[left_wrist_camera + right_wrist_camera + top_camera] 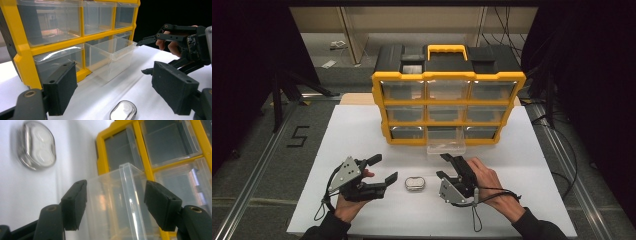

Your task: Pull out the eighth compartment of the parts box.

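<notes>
Spreading wide, the right gripper [116,205] has its two black jaws standing either side of the front rim of a clear plastic drawer [125,202], with a gap left at each pad, so nothing is clamped. In the high view the right gripper [444,165] sits at lower centre of the frame, pointing up toward that drawer [446,148], which juts out from the bottom middle slot of the yellow organiser [447,107] at centre.

Left of it in the high view, the left gripper [385,169] is also open and holds nothing, its jaws aimed right toward a small clear case [414,183] lying on the white worktop [362,135] between the two grippers.

From the left gripper view, the case [123,111] lies at bottom centre between that gripper's parted pads [62,90], the pulled-out drawer [110,58] shows as empty, and the right gripper [147,55] reaches in from the right of the frame. Up close in the right gripper view, the case [37,145] at upper left holds two rounded white shapes.
</notes>
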### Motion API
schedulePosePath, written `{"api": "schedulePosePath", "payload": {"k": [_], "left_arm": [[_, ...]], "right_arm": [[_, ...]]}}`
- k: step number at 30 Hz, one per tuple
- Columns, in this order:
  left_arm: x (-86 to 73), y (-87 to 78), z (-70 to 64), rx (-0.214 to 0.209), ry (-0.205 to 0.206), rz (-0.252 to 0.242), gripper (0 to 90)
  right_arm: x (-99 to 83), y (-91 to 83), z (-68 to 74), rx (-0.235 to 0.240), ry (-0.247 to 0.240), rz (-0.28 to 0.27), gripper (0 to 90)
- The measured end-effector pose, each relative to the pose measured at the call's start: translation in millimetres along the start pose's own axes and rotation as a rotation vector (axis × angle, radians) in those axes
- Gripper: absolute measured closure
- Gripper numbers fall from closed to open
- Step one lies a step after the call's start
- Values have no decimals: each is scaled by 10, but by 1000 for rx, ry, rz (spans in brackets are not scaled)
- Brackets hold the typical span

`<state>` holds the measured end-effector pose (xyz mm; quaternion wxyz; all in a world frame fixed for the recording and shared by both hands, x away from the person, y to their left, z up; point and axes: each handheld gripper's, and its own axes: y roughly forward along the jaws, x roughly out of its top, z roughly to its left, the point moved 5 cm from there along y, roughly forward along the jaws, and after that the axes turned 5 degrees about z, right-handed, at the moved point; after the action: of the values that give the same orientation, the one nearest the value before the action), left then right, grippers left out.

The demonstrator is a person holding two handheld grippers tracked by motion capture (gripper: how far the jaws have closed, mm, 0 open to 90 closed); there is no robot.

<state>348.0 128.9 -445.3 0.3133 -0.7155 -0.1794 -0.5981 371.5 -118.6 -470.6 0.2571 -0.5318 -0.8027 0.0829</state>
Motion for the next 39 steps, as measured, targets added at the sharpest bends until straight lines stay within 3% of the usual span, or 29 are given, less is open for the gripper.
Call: {"api": "schedulePosePath", "payload": {"k": [3, 6, 10, 17, 19, 22, 32, 39], "left_arm": [[1, 0, -1, 0, 1, -1, 199], [4, -2, -4, -1, 2, -4, 199], [1, 3, -4, 0, 3, -3, 198], [8, -7, -3, 0, 4, -8, 198], [7, -4, -3, 0, 3, -8, 198], [9, -2, -8, 0, 5, -8, 198], [16, 15, -33, 1, 29, -1, 198], [21, 29, -39, 0, 21, -2, 197]], "right_arm": [[37, -22, -6, 33, 43, -21, 347], [87, -45, -10, 92, 133, -54, 334], [163, -82, 4, 208, 244, -112, 323], [239, -60, 26, 424, 441, -153, 301], [238, -53, 28, 441, 456, -152, 298], [234, -2, 30, 499, 518, -156, 290], [266, 128, 76, 588, 592, -150, 280], [296, 286, 159, 635, 593, -128, 279]]}}
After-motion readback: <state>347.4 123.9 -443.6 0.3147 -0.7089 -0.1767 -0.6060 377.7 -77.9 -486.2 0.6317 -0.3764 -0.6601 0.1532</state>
